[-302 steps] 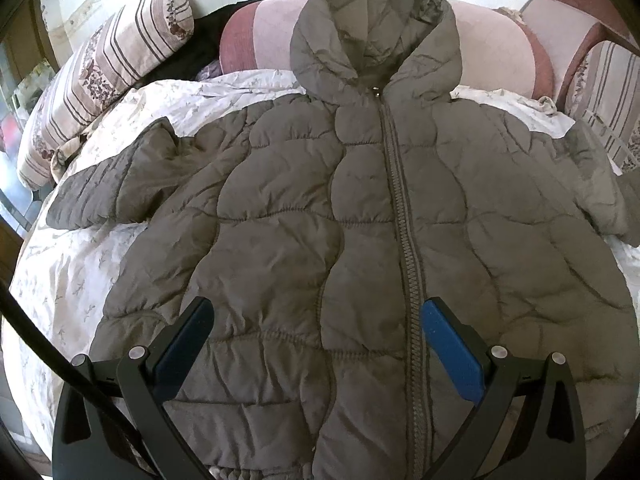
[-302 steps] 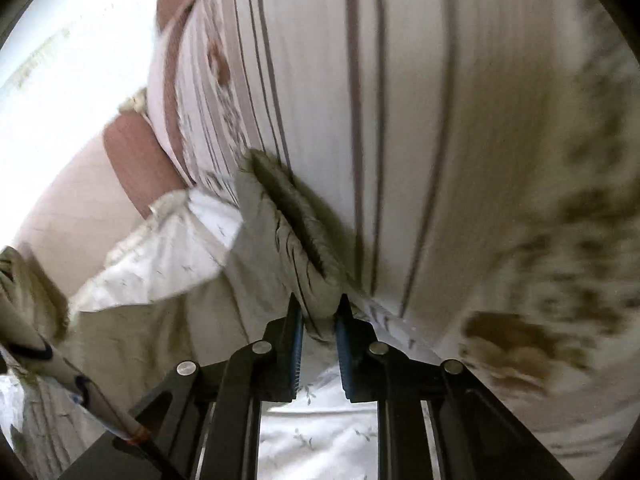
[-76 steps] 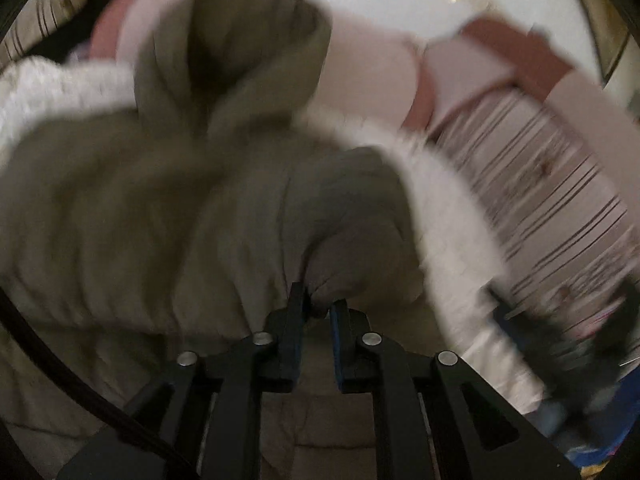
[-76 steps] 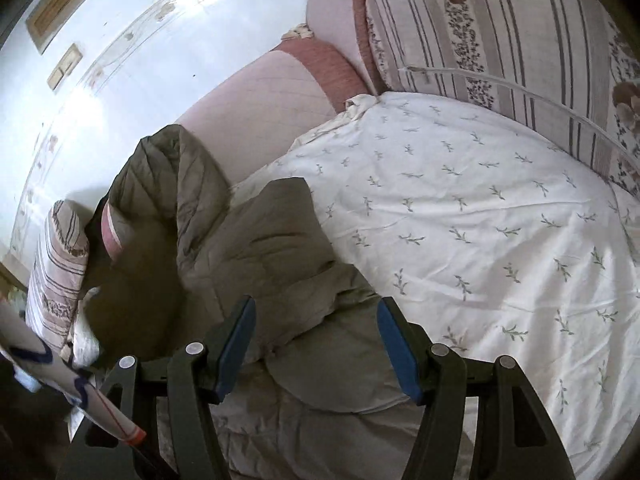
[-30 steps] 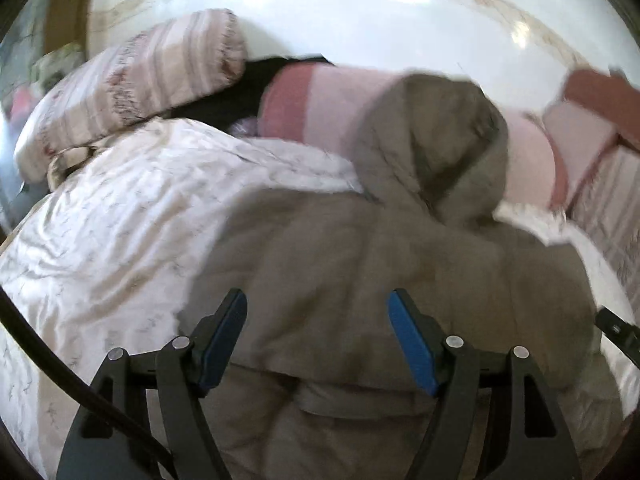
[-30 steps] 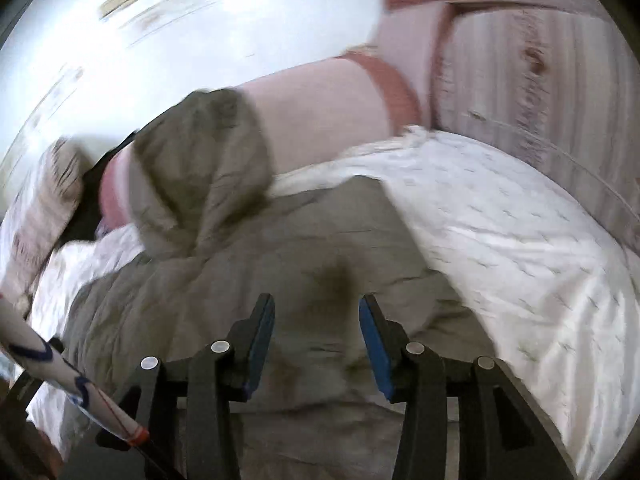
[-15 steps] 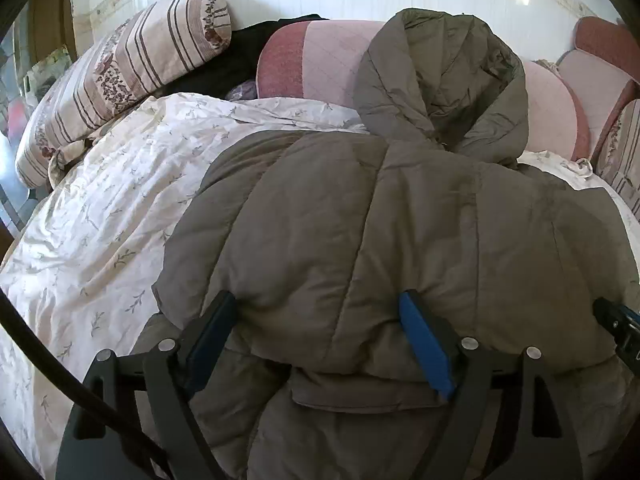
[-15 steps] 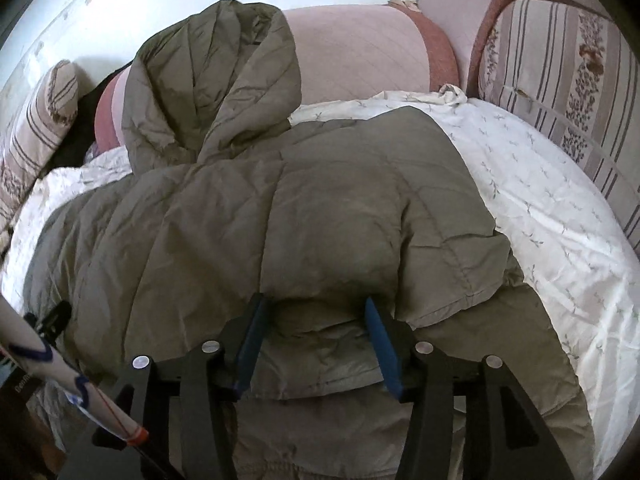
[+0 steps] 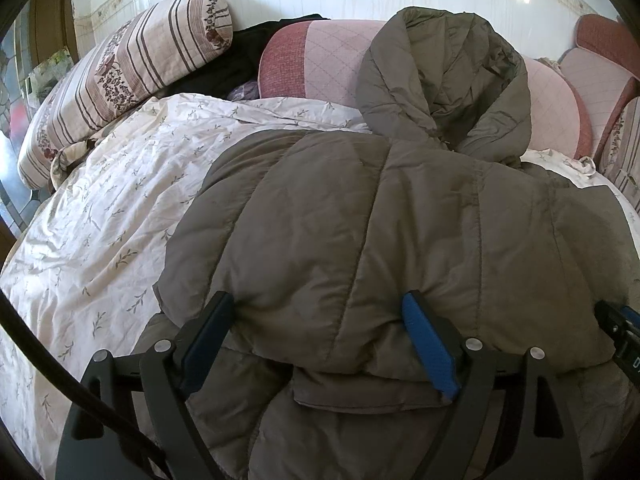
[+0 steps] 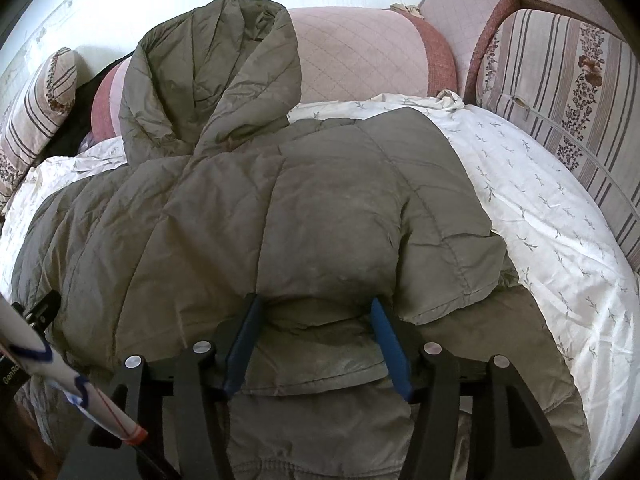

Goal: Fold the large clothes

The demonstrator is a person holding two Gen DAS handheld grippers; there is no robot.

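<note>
Both hand-held grippers (image 9: pixel 320 340) (image 10: pixel 316 340) gape astride jacket (image 9: pixel 360 220) folds.

Left gripper (image 9: pixel 320 344): black frame, blue pads, silver screw heads, black cable at left. Right gripper (image 10: pixel 316 340): same black frame, blue pads, silver screws.

Left gripper (image 9: pixel 320 344) and right gripper (image 10: pixel 316 344) — jaws just opening, apart.

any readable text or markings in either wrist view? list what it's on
"GenRo": white letters, cut off by the frame, on the black tongs body at the left edge of the right wrist view.
"D": one white letter, rest cut off, on the black tongs body at the right edge of the left wrist view.
Nothing readable on the jacket.
</note>
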